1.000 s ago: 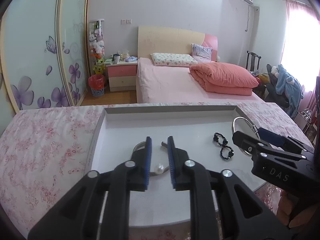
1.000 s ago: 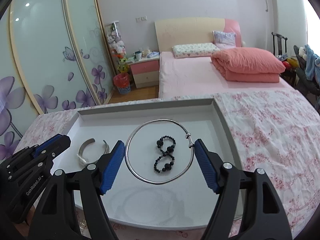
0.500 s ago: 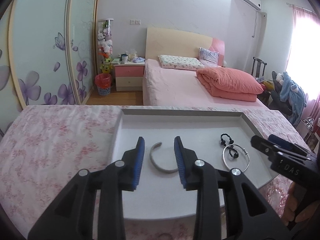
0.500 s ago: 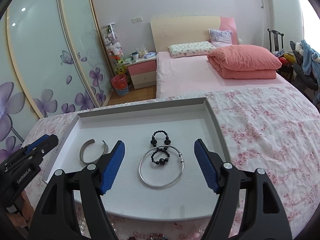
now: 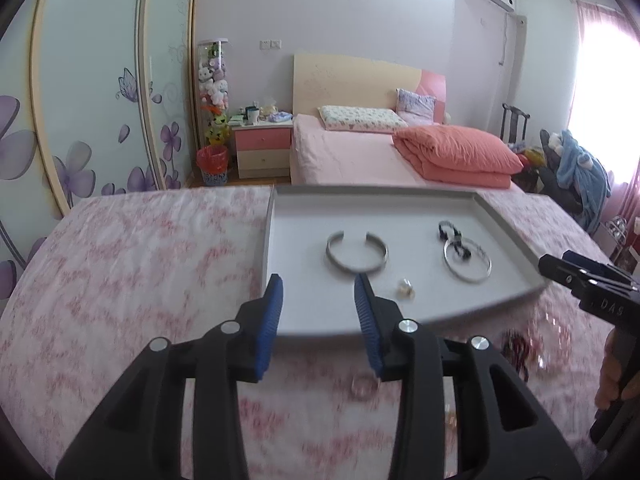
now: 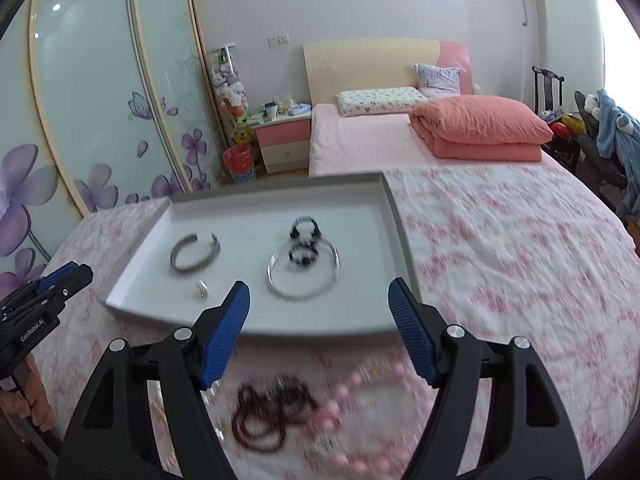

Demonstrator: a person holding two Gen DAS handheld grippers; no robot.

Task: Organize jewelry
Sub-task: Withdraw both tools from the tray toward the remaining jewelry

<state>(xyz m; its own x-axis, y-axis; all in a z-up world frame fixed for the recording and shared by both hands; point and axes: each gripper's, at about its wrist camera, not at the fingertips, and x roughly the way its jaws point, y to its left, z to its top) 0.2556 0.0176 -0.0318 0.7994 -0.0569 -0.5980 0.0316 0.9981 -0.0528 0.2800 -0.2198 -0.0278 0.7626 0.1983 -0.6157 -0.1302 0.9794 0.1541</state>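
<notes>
Dark bead strand (image 6: 266, 420) and pink beads (image 6: 340, 408) blurred; small pale item (image 5: 405, 288) in tray too tiny to identify.

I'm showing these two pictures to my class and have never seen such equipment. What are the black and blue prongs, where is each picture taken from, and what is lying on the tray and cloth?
There is no robot here: a person holds a two-finger gripper in each hand, with a camera on each looking along its fingers. One picture looks out from the left gripper, the other from the right gripper. Both are open and hold nothing. On the white tray lie an open silver cuff, a round silver bangle overlapping a black bead bracelet, and a small pale piece. Dark red beads and pink beads lie blurred on the floral cloth.
</notes>
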